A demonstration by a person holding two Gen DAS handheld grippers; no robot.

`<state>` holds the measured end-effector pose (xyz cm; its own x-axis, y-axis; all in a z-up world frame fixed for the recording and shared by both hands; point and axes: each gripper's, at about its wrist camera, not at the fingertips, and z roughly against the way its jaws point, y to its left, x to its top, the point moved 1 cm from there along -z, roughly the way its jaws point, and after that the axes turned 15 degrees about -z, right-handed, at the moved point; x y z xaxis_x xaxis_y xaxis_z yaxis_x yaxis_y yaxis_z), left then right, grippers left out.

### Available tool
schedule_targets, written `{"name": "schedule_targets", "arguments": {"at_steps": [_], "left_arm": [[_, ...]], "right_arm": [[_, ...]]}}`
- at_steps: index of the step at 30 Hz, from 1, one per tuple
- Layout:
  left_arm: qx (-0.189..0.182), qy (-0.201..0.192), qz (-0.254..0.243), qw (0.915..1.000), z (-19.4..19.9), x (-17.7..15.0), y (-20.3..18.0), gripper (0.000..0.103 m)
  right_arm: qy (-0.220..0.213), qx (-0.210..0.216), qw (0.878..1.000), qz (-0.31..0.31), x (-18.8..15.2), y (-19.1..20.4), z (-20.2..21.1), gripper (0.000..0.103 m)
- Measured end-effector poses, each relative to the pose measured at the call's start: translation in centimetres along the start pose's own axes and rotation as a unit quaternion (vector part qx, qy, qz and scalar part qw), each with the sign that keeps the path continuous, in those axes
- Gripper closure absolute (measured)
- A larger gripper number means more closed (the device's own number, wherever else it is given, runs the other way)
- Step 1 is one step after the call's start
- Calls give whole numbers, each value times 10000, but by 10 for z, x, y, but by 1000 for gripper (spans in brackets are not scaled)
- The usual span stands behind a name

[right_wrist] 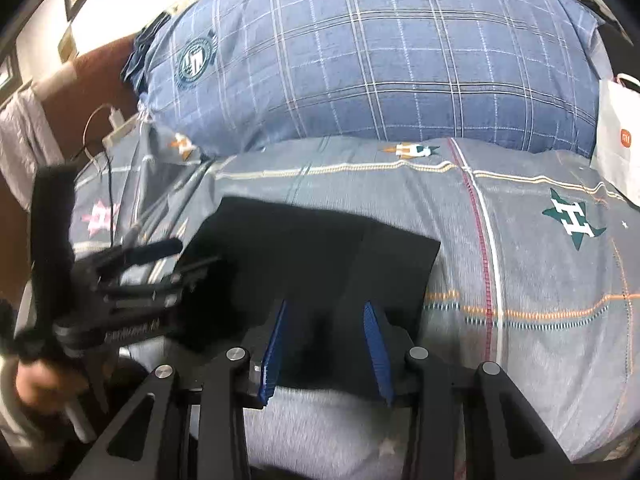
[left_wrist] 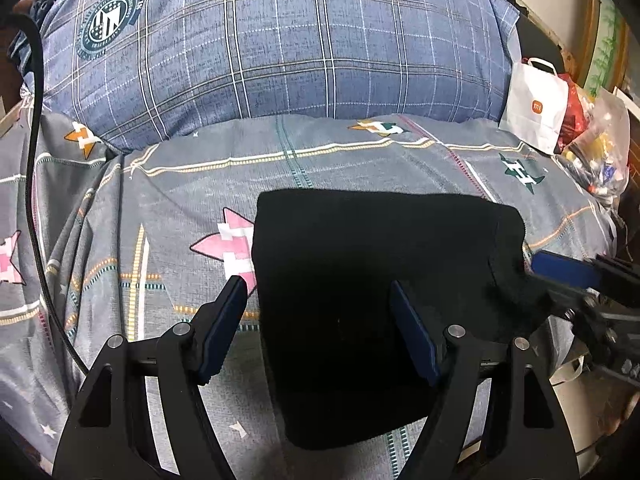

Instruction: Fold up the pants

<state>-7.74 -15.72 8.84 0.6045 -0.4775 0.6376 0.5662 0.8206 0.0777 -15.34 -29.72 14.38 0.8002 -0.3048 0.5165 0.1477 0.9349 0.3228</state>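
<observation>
The black pants (left_wrist: 372,280) lie folded into a compact, roughly square bundle on the grey patterned bedsheet (left_wrist: 360,164), just ahead of both tongs.

The left gripper (left_wrist: 318,300) has its two blue-padded fingers spread wide. They straddle the near left part of the bundle: the left pad (left_wrist: 224,324) sits over bare sheet just outside the cloth's left edge, and the right pad (left_wrist: 414,332) sits over the black fabric. Neither pad visibly pinches anything. The pants' left edge runs between the fingers and continues back toward the camera beneath them.

The right gripper (right_wrist: 326,344) is also spread, its ribbed blue pads (right_wrist: 274,354) parted over the near edge of the pants (right_wrist: 312,264). In the left wrist view this gripper (left_wrist: 568,276) reaches in from the right side and meets the bundle's right corner, where the fabric bunches up; whether it actually grips cloth there is hard to say, since black cloth and black frame blur together. In the right wrist view, the left tool (right_wrist: 132,280) appears smeared at the left of the pants.

Beyond the tongs, past the far edge of the pants, a large blue plaid pillow (left_wrist: 280,40) with a round crest rests against the sheet. Ahead and to the right of the left tongs stands a white paper bag (left_wrist: 534,108) with an orange logo. A black cable (left_wrist: 34,160) runs down the sheet at far left.
</observation>
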Motion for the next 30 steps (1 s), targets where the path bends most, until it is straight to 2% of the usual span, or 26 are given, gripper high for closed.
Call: {"name": "schedule_targets", "arguments": {"at_steps": [6,13,15,20,25,30], "left_arm": [[98,22,9,9999,-9,6,7,28],[42,165,218,9996,-36,15,19,28],[23,177,240,9996,-42,19,19,24],[-5,163,369,9992,-45,19,20,22],[77,140,312,9994,-28,13,21,22],[70,22,412,9991,-9,8,25,22]], "right_arm": [[76,19,10000,-45,9,6,-13,65],[443,43,9989,155,-6,1,-19,65],[523,42,9985,146,-13,-5,-22,64],[462,302,9982,-251,-19,-18,-19,64],[289,178,9992,-196,-16,-10,-8,63],[108,275,9983,-508,-9,-13,0,61]]}}
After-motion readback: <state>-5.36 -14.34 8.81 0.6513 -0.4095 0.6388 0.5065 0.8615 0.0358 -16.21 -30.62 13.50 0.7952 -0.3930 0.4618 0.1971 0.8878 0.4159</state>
